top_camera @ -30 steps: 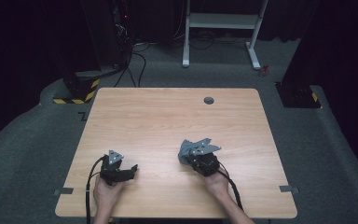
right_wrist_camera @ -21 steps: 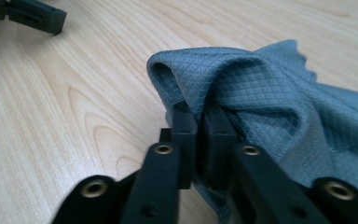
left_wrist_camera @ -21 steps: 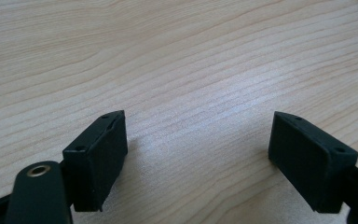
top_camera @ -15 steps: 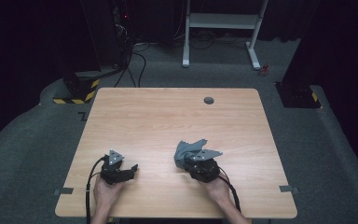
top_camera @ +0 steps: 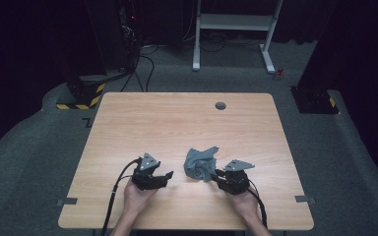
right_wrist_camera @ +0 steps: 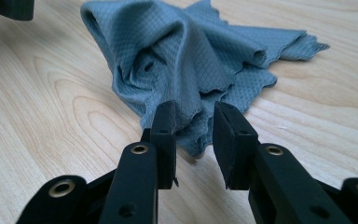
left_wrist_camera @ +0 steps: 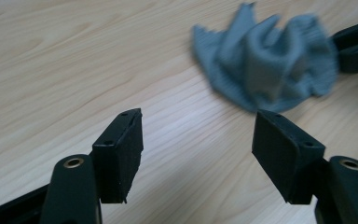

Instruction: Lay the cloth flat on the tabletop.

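now grey cloth (top_camera: 201, 163) lies crumpled on bench (top_camera: 177, 123), freed; right tongs (right_wrist_camera: 194, 122) just parted, loosely astride hem; left tongs (left_wrist_camera: 196, 140) wide, empty, narrowing.

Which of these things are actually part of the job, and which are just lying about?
In the job:
- cloth, crumpled on the table
- right claw, jaws just opened a little, cloth edge between them
- left claw, open with nothing in it, jaws just narrowed

Lying about:
- round grommet at the table's far edge
- white stand on the floor
- striped block
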A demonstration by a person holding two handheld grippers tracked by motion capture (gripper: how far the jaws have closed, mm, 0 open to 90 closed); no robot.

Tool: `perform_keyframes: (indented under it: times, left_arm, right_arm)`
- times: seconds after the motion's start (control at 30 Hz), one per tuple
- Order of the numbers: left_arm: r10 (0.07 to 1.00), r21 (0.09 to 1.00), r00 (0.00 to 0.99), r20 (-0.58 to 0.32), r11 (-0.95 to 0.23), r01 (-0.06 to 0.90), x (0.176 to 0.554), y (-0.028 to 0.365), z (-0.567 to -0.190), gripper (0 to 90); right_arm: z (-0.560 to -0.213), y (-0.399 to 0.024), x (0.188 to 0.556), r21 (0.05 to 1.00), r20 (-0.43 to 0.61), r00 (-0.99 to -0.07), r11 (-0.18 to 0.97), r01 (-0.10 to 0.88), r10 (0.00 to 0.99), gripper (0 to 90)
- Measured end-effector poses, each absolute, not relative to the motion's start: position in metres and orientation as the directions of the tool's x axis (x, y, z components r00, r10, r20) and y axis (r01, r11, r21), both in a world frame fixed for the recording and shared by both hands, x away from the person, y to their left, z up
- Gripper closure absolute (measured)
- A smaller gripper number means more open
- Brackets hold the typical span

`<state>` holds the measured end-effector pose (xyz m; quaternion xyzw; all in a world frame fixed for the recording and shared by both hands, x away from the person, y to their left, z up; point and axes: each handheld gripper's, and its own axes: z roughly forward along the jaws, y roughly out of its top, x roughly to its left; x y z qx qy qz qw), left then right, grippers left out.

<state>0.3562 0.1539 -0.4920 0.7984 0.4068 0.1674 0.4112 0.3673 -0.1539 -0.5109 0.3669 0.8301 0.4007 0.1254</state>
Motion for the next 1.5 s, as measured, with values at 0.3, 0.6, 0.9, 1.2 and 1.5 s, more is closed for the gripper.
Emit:
perform_keyframes:
  times: [0.3, 0.6, 0.9, 1.2, 1.5]
  left_arm:
    - [0.701, 0.779, 0.713, 0.007, -0.451, 0.436, 0.373, 0.087, -0.476, 41.8]
    - [0.718, 0.741, 0.695, 0.047, -0.491, 0.458, 0.386, 0.073, -0.481, 87.3]
    - [0.714, 0.749, 0.698, 0.049, -0.488, 0.447, 0.375, 0.086, -0.479, 64.2]
    - [0.595, 0.700, 0.793, 0.126, -0.620, 0.355, 0.359, 0.034, -0.489, 41.7]
    - [0.613, 0.637, 0.762, 0.209, -0.677, 0.370, 0.367, 0.026, -0.500, 77.8]
  right_arm:
    - [-0.516, -0.146, 0.369, 0.745, 0.081, -0.727, 0.444, 0.498, 0.682, 84.1]
    - [-0.509, -0.150, 0.367, 0.776, 0.077, -0.728, 0.417, 0.473, 0.681, 85.0]
    - [-0.516, -0.148, 0.374, 0.746, 0.055, -0.704, 0.440, 0.501, 0.708, 76.3]
    - [-0.513, -0.138, 0.381, 0.738, 0.057, -0.689, 0.435, 0.516, 0.722, 67.3]
    - [-0.515, -0.136, 0.386, 0.732, 0.066, -0.682, 0.429, 0.529, 0.728, 66.3]
